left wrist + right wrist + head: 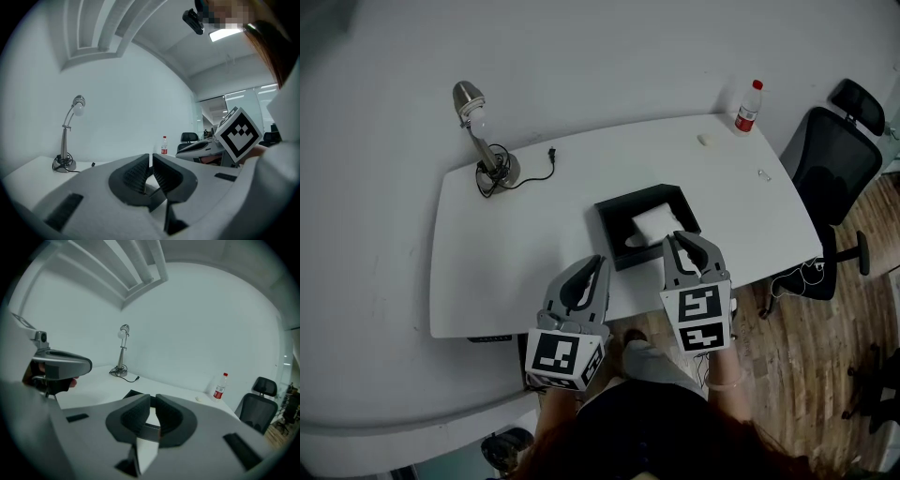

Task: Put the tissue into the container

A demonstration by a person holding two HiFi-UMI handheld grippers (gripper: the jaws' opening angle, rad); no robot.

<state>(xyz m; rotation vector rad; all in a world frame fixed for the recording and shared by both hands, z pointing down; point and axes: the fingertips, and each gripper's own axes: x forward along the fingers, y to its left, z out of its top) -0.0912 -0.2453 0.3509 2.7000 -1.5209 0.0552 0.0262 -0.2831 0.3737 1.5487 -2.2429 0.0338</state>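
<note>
Since the tissue [657, 223] seems already inside the container [610, 221], soft and featherlight, pinch a raised fold; left gripper [597, 264] and right gripper [676, 242] closed, empty.

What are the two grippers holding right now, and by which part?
Nothing. The left gripper and right gripper are both shut with nothing between the jaws; the tissue lies in the container.

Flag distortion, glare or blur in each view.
Head view: fisheye bows the table edges; even light, sharp. Left gripper view: black vignette corners, ceiling light blown out, mosaic patch beside it. Right gripper view: same vignette, flat light, no glare.
</note>
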